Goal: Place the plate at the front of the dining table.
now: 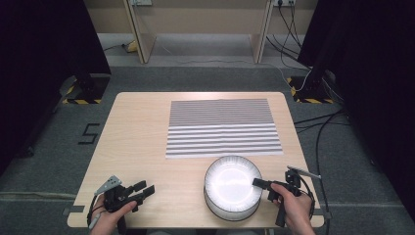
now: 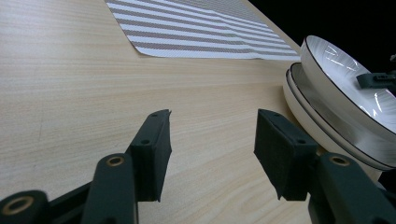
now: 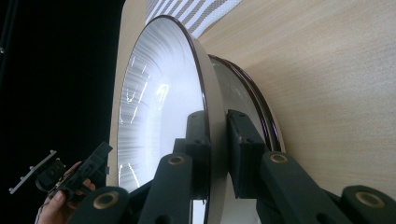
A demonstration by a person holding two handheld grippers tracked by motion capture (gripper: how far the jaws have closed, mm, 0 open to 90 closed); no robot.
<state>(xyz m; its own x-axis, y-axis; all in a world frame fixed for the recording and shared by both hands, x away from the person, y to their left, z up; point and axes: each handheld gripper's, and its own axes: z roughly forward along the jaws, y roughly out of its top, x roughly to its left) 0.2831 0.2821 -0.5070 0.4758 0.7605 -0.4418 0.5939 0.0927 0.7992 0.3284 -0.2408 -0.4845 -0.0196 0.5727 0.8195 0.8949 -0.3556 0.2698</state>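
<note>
The counter (image 1: 137, 147), a light wood top, carried everything and left bare room on the person's left side. A grey-and-white striped placemat (image 1: 222, 128) lay flat across the far middle, its near edge just beyond the bowls, probably the spot where a bowl was meant to land.

The stack of white bowls (image 1: 232, 188) sat near the front edge, right of centre. In the left gripper view the top bowl (image 2: 348, 77) sat tilted off the lower bowl (image 2: 327, 140), its near side lifted, so it looked like it was being peeled from the stack.

The right tongs (image 1: 259, 183) came in from the stack's right side and were clenched on the top bowl's rim: the right gripper view showed one pad (image 3: 198, 140) inside the bowl and one outside, with the thin wall pinched between them. A rim pinch made sense, as the bowl was too wide to span.

The left tongs (image 1: 146, 190) sat low over bare wood, well apart from the stack, aimed roughly towards it. Their pads (image 2: 154, 149) stood apart with nothing between them, so released. Likely waiting to steady the lower bowl or take a handover.
</note>
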